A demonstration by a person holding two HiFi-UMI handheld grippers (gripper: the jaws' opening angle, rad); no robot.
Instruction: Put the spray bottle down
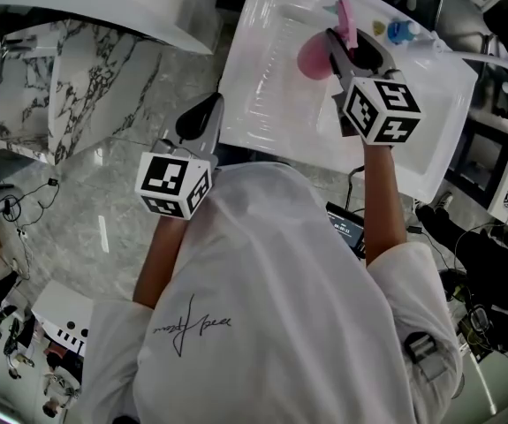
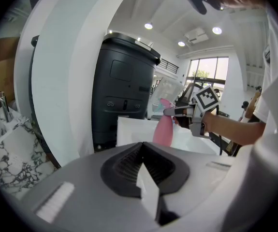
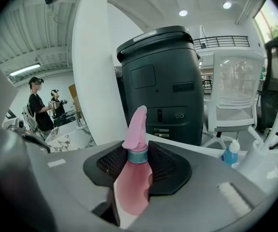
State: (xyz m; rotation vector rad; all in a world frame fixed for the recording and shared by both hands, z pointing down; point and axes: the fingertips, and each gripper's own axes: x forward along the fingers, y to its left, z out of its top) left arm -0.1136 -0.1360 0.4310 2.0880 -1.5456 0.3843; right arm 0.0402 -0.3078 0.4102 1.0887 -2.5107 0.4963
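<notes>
Fingers point(image 3: 170, 170) of the right gripper point(image 3: 138, 153) are clamped at the neck of the one pink spray bottle point(image 3: 131, 192), held at upper centre of the head view over the white basin point(image 1: 262, 104). Jaws of the left gripper point(image 2: 142, 153) are pressed together, empty. Light, smooth, likely slippery plastic is judged; its fill cannot be seen. One blue bottle point(image 3: 231, 153) is counted.
</notes>
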